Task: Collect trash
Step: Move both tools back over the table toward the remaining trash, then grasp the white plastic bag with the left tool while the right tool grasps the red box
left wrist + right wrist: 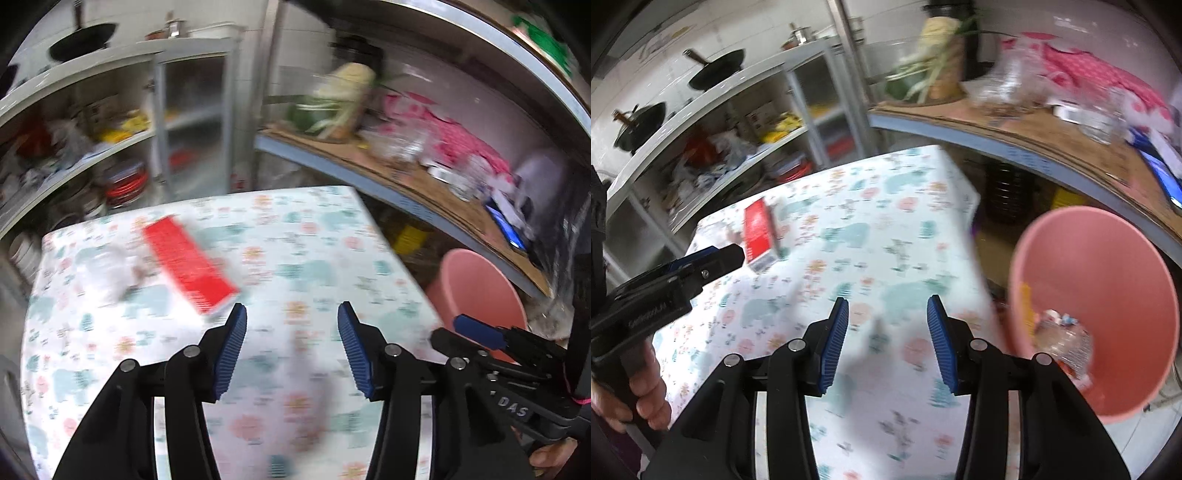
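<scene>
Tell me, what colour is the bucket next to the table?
The bucket is pink. It shows best in the right wrist view.

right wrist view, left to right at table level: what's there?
Left tongs → red box → flowered tablecloth → pink bin with crumpled trash inside.

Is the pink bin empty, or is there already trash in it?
Not empty: the pink bin holds a crumpled clear plastic bottle and small scraps.
</scene>
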`<state>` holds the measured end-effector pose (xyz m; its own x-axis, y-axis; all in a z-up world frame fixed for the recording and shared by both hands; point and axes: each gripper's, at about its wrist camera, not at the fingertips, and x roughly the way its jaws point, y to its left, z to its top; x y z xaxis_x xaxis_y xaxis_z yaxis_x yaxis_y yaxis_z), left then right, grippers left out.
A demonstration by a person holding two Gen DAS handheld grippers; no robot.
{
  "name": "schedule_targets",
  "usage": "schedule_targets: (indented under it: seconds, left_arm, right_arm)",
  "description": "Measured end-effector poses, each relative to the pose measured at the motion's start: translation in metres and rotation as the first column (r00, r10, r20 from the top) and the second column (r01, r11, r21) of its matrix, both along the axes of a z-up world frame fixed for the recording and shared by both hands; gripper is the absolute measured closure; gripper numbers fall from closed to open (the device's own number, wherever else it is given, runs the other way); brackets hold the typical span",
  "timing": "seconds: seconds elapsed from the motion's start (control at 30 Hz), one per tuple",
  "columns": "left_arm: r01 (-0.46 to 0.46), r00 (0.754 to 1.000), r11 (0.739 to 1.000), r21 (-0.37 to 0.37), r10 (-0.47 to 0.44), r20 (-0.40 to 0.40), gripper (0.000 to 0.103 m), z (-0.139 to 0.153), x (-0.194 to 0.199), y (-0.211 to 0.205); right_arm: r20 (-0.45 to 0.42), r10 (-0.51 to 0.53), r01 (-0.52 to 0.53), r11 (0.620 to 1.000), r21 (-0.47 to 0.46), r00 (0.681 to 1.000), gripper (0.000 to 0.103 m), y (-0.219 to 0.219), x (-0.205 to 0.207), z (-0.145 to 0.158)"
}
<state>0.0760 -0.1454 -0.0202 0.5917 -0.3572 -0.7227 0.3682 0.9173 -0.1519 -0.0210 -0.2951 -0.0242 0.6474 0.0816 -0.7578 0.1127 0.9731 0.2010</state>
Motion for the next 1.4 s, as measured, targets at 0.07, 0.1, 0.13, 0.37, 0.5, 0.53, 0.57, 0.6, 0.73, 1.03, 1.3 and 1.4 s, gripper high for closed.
schedule_targets:
  seconds: [0.07, 0.1, 0.13, 0.37, 0.5, 0.53, 0.57, 0.6, 0.73, 1.03, 1.3, 1.4]
  left_arm:
    - [-0.044, 0.999, 0.999, 0.001, 0.044, -0.002, 0.052, -0.001, 0.008, 0.024]
    - [-0.063, 0.998, 0.998, 0.001, 0.063, 0.0, 0.052, -0.001, 0.012, 0.035]
    - [-0.076, 0.997, 0.997, 0.002, 0.076, 0.002, 0.051, -0.001, 0.014, 0.043]
    - [-0.169, 0.986, 0.985, 0.022, 0.169, 0.014, 0.048, -0.004, 0.035, 0.109]
    - [-0.187, 0.982, 0.981, 0.042, 0.186, 0.016, 0.047, -0.009, 0.049, 0.136]
    - [-0.187, 0.982, 0.981, 0.052, 0.186, 0.016, 0.047, -0.012, 0.053, 0.142]
    - [-0.186, 0.983, 0.981, 0.059, 0.185, 0.017, 0.047, -0.013, 0.057, 0.146]
    - [-0.183, 0.983, 0.981, 0.061, 0.182, 0.016, 0.047, -0.015, 0.059, 0.147]
    - [-0.161, 0.987, 0.985, 0.055, 0.161, -0.006, 0.047, -0.025, 0.074, 0.153]
    - [-0.141, 0.989, 0.989, 0.035, 0.143, -0.043, 0.047, -0.043, 0.097, 0.152]
    - [-0.109, 0.994, 0.993, 0.046, 0.11, -0.007, 0.048, -0.044, 0.102, 0.145]
    - [-0.1, 0.995, 0.994, 0.042, 0.1, 0.005, 0.061, -0.045, 0.103, 0.143]
  right_arm:
    - [-0.006, 0.033, -0.033, 0.999, 0.0, 0.999, 0.058, 0.013, 0.01, -0.001]
    - [-0.007, 0.049, -0.049, 0.999, -0.001, 0.999, 0.058, 0.02, 0.016, -0.001]
    - [-0.008, 0.061, -0.061, 0.998, -0.003, 0.998, 0.057, 0.025, 0.019, -0.001]
    - [-0.022, 0.177, -0.178, 0.984, -0.012, 0.984, 0.051, 0.072, 0.058, -0.005]
    - [-0.033, 0.24, -0.241, 0.97, -0.021, 0.97, 0.051, 0.096, 0.078, -0.008]
    - [-0.035, 0.254, -0.255, 0.967, -0.024, 0.967, 0.051, 0.101, 0.082, -0.008]
    - [-0.037, 0.268, -0.269, 0.963, -0.028, 0.963, 0.051, 0.107, 0.086, -0.008]
    - [-0.039, 0.284, -0.285, 0.958, -0.033, 0.958, 0.051, 0.114, 0.093, -0.009]
    - [-0.053, 0.325, -0.328, 0.943, -0.053, 0.944, 0.051, 0.13, 0.111, -0.012]
    - [-0.098, 0.352, -0.36, 0.93, -0.08, 0.931, 0.047, 0.145, 0.142, -0.026]
    - [-0.131, 0.357, -0.371, 0.924, -0.094, 0.925, 0.046, 0.151, 0.159, -0.042]
    - [-0.142, 0.355, -0.37, 0.924, -0.1, 0.924, 0.046, 0.153, 0.162, -0.048]
